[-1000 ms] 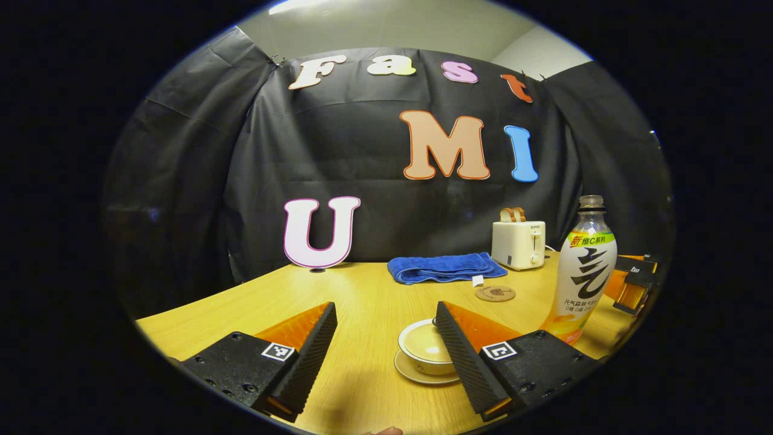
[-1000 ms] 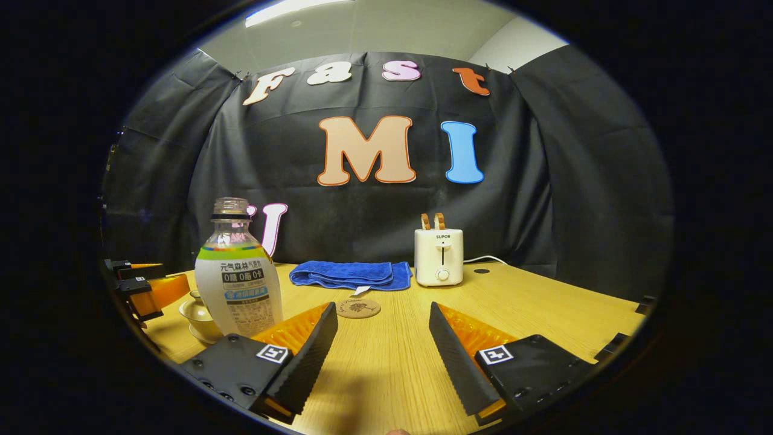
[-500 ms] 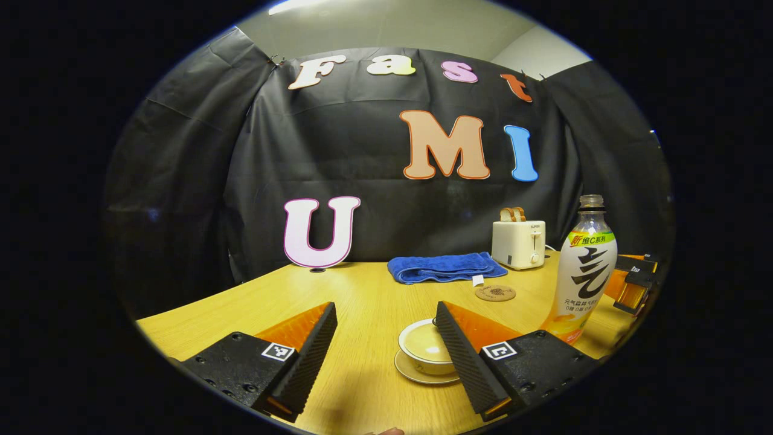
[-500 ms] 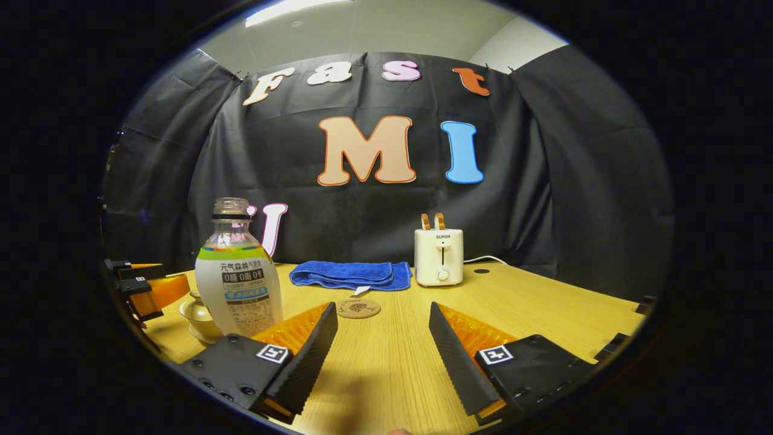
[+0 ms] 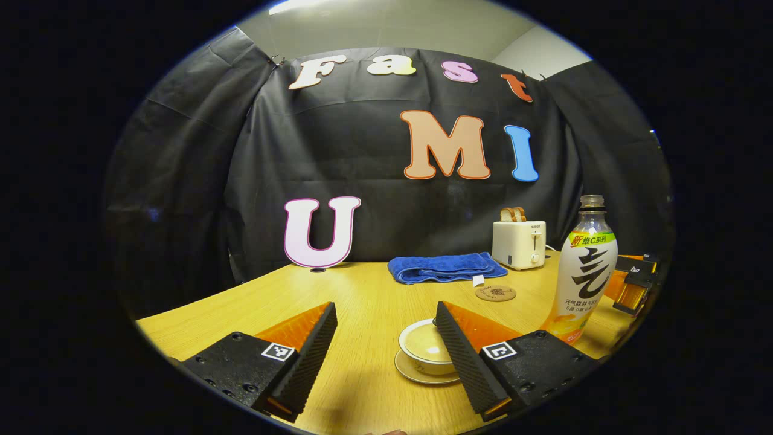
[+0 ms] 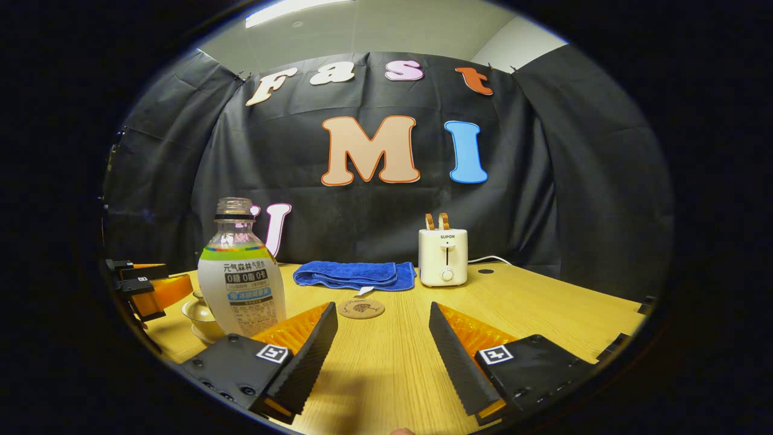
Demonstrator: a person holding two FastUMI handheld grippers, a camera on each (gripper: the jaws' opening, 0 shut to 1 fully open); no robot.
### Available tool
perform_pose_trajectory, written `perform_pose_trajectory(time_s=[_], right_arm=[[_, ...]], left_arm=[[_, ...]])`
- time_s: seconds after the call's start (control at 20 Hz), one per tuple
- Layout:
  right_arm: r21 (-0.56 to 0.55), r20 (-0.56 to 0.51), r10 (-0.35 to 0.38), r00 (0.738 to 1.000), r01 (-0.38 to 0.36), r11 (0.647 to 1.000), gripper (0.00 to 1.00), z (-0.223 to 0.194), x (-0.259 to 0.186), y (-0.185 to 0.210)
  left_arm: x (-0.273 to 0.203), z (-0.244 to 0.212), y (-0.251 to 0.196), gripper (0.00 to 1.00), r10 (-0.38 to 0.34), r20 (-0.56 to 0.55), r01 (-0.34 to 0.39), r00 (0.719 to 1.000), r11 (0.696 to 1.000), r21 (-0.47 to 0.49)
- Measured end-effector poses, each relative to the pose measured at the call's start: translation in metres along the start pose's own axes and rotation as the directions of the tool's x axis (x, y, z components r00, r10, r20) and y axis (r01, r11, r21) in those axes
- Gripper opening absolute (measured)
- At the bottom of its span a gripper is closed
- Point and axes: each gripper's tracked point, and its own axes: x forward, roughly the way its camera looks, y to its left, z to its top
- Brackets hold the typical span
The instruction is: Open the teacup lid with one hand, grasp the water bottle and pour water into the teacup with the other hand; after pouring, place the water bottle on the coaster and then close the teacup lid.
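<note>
Wood-grain tabletop [image 5: 362,302] fills the lower part of the left gripper view, and we take the teacup [image 5: 426,349] as our landmark. It sits on its saucer [image 5: 416,376], lid on, partly behind the inner edge of one finger of the left gripper [image 5: 386,350]. That gripper hangs just above the table with its jaws spread wide, nothing between them, and the cup stands off toward one finger and not centred in the gap. Just beside the teacup stands the water bottle [image 5: 584,272], upright and uncapped, with a white label and some orange liquid low down. Behind the teacup lies the round cork coaster [image 5: 495,293], bare, and farther back a folded blue towel [image 5: 445,267] and a cream toaster [image 5: 519,243] with two slices of bread in it. Past the bottle, at the edge, we see the orange and black of the right gripper [image 5: 631,281].

In the right gripper view, the teacup [image 6: 199,313] peeks out from behind the water bottle [image 6: 241,278], which hides most of it; we think the lid is on, though little shows. The left gripper [image 6: 142,287] sits just beyond the cup. The right gripper [image 6: 381,344] has its jaws spread apart, holding nothing, the bottle close beside one finger. The coaster [image 6: 360,308] lies well away from the teacup, ahead of the open jaws, with the towel [image 6: 355,273] and toaster [image 6: 443,257] behind it.
</note>
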Motion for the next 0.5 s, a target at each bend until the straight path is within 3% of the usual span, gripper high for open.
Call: perform_pose_trajectory(time_s=[0.5], right_arm=[[0.001, 0.002, 0.014, 1.0, -0.014, 1.0, 0.97, 0.0, 0.001, 0.002]], left_arm=[[0.001, -0.002, -0.013, 0.96, -0.062, -0.026, 0.063, 0.998, 0.998, 0.006]])
